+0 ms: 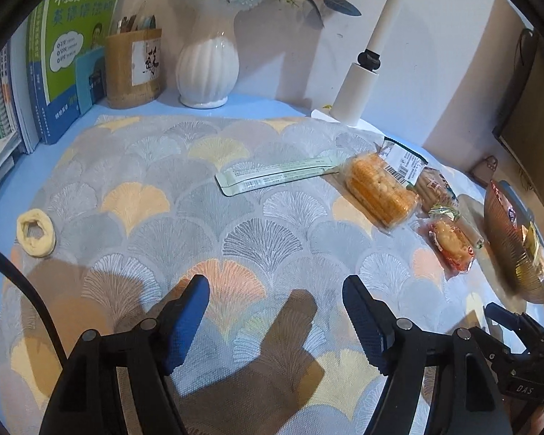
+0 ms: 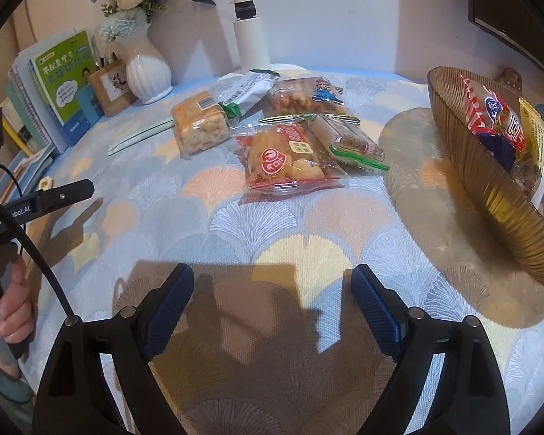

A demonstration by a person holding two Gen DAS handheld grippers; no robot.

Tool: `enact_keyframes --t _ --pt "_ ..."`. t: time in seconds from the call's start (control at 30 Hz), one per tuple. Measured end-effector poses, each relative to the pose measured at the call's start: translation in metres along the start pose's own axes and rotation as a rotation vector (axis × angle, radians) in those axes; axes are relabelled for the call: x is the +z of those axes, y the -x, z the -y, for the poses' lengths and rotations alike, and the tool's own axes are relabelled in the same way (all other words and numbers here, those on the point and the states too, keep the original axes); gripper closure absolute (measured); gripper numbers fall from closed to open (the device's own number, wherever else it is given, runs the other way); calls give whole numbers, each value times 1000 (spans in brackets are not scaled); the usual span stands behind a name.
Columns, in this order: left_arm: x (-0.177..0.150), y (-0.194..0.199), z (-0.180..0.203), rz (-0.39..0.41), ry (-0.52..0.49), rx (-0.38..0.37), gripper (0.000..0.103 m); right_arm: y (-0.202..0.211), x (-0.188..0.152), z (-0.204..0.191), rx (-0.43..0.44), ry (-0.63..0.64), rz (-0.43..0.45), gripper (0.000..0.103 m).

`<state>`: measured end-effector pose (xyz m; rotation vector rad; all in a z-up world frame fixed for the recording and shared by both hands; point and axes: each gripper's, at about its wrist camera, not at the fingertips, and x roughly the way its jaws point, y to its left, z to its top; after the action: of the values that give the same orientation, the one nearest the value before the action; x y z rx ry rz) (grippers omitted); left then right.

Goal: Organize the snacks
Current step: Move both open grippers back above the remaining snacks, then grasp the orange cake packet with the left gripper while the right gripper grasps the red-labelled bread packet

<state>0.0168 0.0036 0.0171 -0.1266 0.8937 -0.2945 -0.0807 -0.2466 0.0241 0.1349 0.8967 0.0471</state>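
1. You are holding the left gripper (image 1: 275,293) low over the fan-patterned tablecloth (image 1: 199,217), its blue-padded jaws standing apart with only cloth and shadow between them.
2. At the far left of that view, a cream fabric hair ring (image 1: 36,232) is lying on the cloth, well apart from everything else.
3. Along the back, a row of upright books with a green cover in front (image 1: 76,36), a round wooden pen holder (image 1: 133,67) and a white ribbed ceramic vase of pale flowers (image 1: 207,69) are standing against the wall.
4. The snacks are sitting to the right of centre: a long pale green-and-white sachet (image 1: 275,175), then a clear-wrapped yellow layered cake (image 2: 199,127), then a red-edged clear packet of golden crackers (image 2: 286,159) (it is partly overlapping a green-trimmed packet beside it).
5. At the far right, an amber ribbed glass bowl (image 2: 489,195) is already holding several packets, a red-and-white one (image 2: 489,108) on top.
6. You are keeping the right gripper (image 2: 272,290) wide apart too, clamped on nothing, pointing down at bare cloth in front of the crackers.
7. Your left hand (image 2: 12,304) is showing at the edge of the right view, wrapped around its handle.
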Motion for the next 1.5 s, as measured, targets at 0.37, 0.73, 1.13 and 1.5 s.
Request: enact_keyframes --t 0.37,0.73,1.13,1.5 --pt "0 -1 -3 -9 22 5 29 -2 0 -4 -33 22 -16 7" --pt "-1 -3 -2 -10 9 15 28 -3 -1 -5 -45 25 -25 6" --pt "-1 -3 -1 -8 8 16 27 -4 -1 -4 -45 25 -26 5" --pt "5 -9 10 -40 -37 63 27 -7 0 0 -35 10 -31 5"
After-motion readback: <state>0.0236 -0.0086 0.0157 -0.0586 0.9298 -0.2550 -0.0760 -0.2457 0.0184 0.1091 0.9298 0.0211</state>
